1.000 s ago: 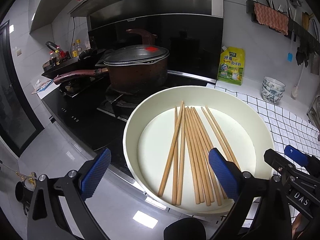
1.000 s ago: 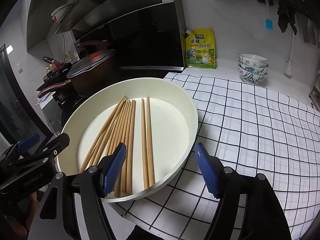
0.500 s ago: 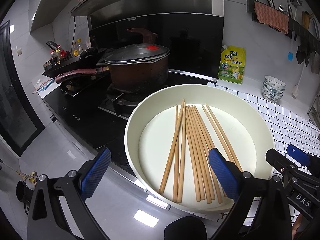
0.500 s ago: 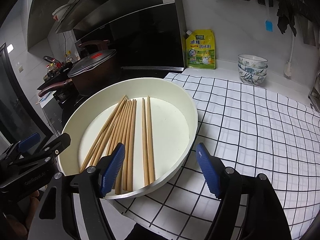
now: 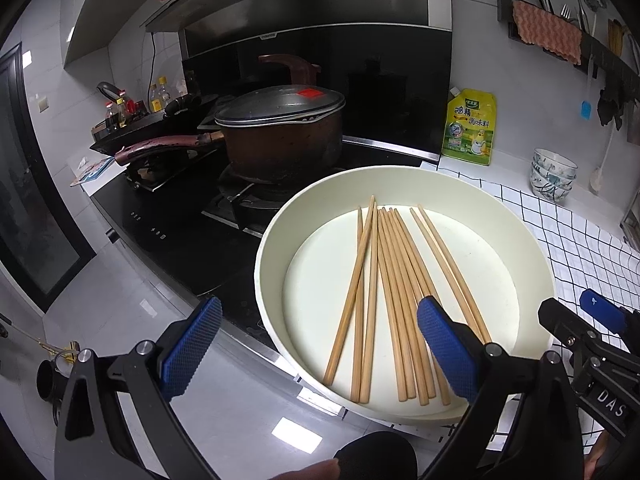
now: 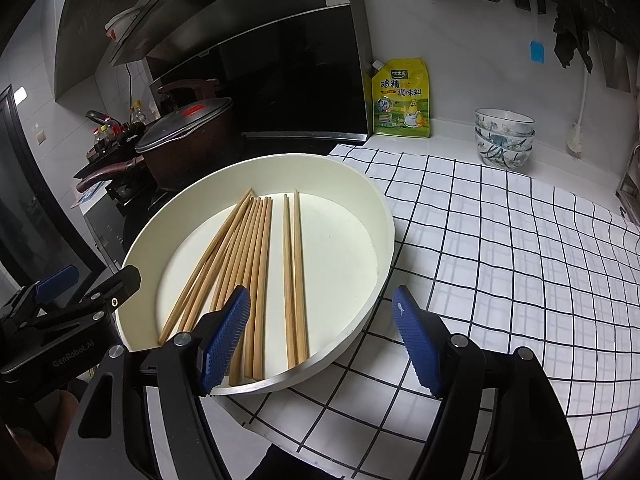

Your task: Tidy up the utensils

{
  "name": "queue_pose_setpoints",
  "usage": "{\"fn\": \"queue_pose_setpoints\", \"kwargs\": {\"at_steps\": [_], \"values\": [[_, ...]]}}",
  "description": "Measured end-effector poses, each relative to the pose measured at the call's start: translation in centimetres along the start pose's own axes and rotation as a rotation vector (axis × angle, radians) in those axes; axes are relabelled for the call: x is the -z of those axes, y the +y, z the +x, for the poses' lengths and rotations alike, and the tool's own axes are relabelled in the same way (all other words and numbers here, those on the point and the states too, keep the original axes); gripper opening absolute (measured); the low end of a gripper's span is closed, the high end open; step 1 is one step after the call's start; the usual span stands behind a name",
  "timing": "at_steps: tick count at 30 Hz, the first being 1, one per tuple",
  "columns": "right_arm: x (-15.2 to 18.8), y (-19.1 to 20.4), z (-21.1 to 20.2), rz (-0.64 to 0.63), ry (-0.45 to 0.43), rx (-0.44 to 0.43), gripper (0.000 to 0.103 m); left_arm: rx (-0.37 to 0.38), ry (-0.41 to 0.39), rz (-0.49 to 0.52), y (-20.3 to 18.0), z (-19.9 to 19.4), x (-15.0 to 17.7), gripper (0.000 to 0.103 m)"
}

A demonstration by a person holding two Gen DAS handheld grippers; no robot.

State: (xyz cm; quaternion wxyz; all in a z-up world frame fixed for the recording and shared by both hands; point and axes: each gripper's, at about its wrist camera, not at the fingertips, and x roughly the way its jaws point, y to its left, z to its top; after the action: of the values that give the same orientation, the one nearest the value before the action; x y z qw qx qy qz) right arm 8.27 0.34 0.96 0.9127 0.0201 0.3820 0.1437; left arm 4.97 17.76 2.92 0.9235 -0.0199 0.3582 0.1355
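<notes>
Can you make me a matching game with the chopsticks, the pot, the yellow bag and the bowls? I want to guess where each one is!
Things:
1. chopsticks
2. brown pot
3. yellow bag
4. flowery bowls

Places:
A. stacked on the white counter by the wall
B. lying in the cream tray
C. on the black stove, lid on
D. leaning against the wall beside the stove

Pairs: 1-B, 2-C, 3-D, 4-A

Matt wooden chopsticks [image 5: 394, 292] in a smooth cream basin [image 5: 404, 178], beside glossy black stovetop [image 5: 172, 224].
</notes>
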Motion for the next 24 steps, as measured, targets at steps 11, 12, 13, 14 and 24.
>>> {"fn": "queue_pose_setpoints", "kwargs": {"at_steps": [11, 12, 13, 14, 24], "values": [[0.13, 0.03, 0.03, -0.006, 0.003, 0.001, 0.070, -0.006, -0.001, 0.000, 0.13, -0.04, -0.02, 0.097], [0.16, 0.02, 0.00, -0.006, 0.003, 0.001, 0.070, -0.005, 0.000, -0.001, 0.15, -0.02, -0.02, 0.097], [0.07, 0.02, 0.05, -0.006, 0.004, 0.001, 0.070, -0.005, 0.001, -0.001, 0.15, 0.01, -0.03, 0.097], [0.02, 0.03, 0.07, -0.006, 0.003, 0.002, 0.070, -0.003, 0.001, -0.001, 0.15, 0.02, -0.05, 0.097], [-0.02, 0.05, 0.02, -0.006, 0.003, 0.002, 0.070, -0.001, 0.001, -0.006, 0.10, -0.08, 0.05, 0.097]]}}
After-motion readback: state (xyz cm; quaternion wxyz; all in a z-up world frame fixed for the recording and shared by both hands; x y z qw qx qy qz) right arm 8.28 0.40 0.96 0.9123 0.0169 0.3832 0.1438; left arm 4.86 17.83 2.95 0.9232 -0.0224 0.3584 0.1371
